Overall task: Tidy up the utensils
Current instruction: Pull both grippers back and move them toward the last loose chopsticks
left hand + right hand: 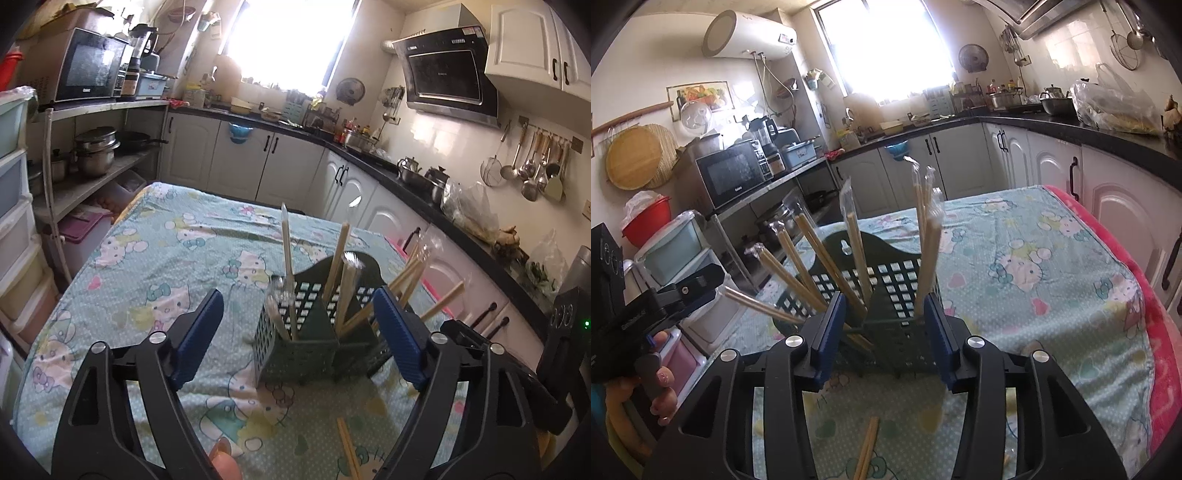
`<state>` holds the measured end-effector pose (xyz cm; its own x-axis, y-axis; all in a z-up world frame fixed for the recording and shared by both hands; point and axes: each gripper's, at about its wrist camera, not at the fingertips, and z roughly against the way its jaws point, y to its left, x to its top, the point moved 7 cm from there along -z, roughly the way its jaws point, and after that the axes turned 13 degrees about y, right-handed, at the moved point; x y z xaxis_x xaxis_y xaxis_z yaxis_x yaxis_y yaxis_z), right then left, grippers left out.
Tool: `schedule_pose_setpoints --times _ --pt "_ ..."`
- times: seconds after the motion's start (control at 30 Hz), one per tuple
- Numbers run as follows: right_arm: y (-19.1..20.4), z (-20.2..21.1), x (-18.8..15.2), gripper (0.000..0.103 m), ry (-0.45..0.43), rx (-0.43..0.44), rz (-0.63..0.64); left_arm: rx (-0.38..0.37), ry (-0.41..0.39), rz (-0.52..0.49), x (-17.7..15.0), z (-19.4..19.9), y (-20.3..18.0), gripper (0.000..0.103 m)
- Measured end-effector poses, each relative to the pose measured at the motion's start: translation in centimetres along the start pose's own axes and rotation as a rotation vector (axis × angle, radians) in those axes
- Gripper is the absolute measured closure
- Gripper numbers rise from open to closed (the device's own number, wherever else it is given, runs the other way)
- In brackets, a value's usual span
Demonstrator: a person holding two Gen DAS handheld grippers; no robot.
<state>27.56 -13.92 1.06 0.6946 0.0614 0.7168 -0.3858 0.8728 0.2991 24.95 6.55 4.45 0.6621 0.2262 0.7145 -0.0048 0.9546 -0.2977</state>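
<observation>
Dark green perforated plastic utensil caddy (295,343) stands lower centre on the cartoon-print cloth surface (147,258), holding wrapped wooden chopsticks (286,258). Left gripper (295,336) gapes wide, empty. Right gripper (884,332) sits part-open, gripping nothing. Loose chopstick pair (866,450) lies at bottom centre.

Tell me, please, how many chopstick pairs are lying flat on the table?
1: a pair lies on the table, on the near side of the holder. More may be hidden out of view.
</observation>
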Motion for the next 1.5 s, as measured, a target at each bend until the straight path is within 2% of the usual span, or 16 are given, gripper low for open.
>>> schedule_pose_setpoints --times 0.23,0.5,0.73,1.1,1.37,1.5 --pt "-0.5 0.1 -1.5 0.056 0.031 -0.014 -0.006 -0.008 0.037 -0.014 -1.5 -0.4 -0.3 0.016" --pt "-1.0 0.2 -3.5 0.049 0.077 -0.017 -0.017 -0.010 0.082 -0.025 -3.3 -1.3 -0.7 0.011" --pt "-1.8 0.3 -4.9 0.044 0.106 -0.032 -0.024 -0.014 0.120 -0.035 -4.8 -2.1 -1.2 0.011" --pt "-3.6 0.5 -7.0 0.044 0.155 -0.068 -0.033 -0.027 0.186 -0.045 -6.7 -3.8 -1.9 0.011" --pt "-5.9 -0.1 -9.8 0.044 0.233 -0.109 -0.054 -0.055 0.289 -0.057 -9.2 -6.4 -3.0 0.011" --pt "-6.9 -0.7 -11.1 0.045 0.280 -0.125 -0.066 -0.094 0.363 -0.058 -10.9 -7.9 -3.8 0.020"
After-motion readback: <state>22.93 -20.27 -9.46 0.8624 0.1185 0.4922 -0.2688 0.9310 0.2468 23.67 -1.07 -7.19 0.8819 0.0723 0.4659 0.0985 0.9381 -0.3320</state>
